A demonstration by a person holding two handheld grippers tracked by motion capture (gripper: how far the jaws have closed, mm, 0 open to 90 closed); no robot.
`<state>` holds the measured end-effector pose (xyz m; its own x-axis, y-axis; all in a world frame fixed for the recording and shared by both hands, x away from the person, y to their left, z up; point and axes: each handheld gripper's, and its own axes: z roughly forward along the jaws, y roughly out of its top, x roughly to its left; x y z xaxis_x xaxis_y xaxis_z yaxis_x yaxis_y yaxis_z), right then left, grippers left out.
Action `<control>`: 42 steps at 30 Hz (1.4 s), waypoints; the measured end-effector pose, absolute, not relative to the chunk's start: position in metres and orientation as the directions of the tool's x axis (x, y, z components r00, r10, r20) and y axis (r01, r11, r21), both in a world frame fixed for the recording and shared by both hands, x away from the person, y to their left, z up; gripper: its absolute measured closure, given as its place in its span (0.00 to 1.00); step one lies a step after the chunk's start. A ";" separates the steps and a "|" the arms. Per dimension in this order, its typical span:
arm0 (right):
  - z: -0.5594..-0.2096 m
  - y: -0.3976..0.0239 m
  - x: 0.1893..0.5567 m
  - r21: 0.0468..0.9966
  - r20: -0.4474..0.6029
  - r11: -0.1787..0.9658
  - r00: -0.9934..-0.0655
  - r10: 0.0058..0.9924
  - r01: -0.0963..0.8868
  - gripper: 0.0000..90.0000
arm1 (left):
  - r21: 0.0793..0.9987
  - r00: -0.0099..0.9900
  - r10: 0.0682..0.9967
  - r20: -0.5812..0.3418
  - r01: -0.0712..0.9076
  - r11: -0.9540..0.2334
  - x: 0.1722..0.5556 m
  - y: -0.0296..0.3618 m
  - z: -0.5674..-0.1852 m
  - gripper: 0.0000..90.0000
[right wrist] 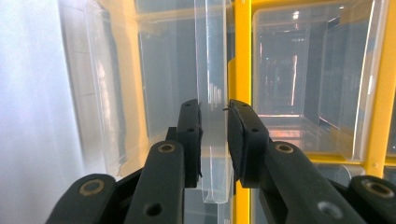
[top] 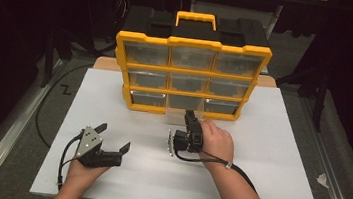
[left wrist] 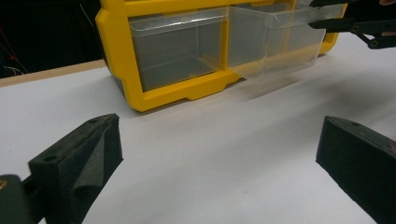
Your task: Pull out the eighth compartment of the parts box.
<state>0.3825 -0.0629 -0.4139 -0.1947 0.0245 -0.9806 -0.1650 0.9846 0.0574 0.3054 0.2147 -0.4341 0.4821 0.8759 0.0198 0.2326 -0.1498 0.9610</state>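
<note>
right gripper (right wrist: 215, 135): clamped on front lip of clear drawer (left wrist: 275, 44) | yellow cabinet (top: 190, 76) just beyond it | left gripper (top: 112, 137): jaws wide, empty

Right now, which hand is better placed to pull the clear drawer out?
Right. The right gripper is shut on the clear drawer, partly out of the yellow organizer; the left gripper sits open, apart.
</note>
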 end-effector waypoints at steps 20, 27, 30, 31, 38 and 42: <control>-0.415 -0.066 0.359 0.063 -0.981 0.981 -0.194 0.027 -0.183 0.86 | 0.961 0.484 0.875 0.021 0.232 -0.152 0.305 0.215 -0.434 0.01; -0.415 -0.067 0.357 0.065 -0.981 0.980 -0.193 0.028 -0.189 0.86 | 0.961 0.485 0.874 0.020 0.233 -0.151 0.305 0.215 -0.434 0.01; -0.417 -0.067 0.356 0.067 -0.980 0.980 -0.196 0.029 -0.188 0.86 | 0.961 0.487 0.873 0.019 0.232 -0.150 0.305 0.215 -0.434 0.01; -0.417 -0.067 0.355 0.071 -0.980 0.980 -0.198 0.033 -0.185 0.86 | 0.961 0.487 0.873 0.019 0.232 -0.151 0.305 0.215 -0.434 0.01; -0.421 -0.066 0.355 0.074 -0.982 0.978 -0.182 0.039 -0.193 0.86 | 0.961 0.489 0.872 0.022 0.229 -0.153 0.306 0.215 -0.434 0.01; -0.420 -0.067 0.355 0.077 -0.981 0.979 -0.187 0.041 -0.189 0.85 | 0.961 0.489 0.872 0.020 0.231 -0.151 0.306 0.214 -0.434 0.01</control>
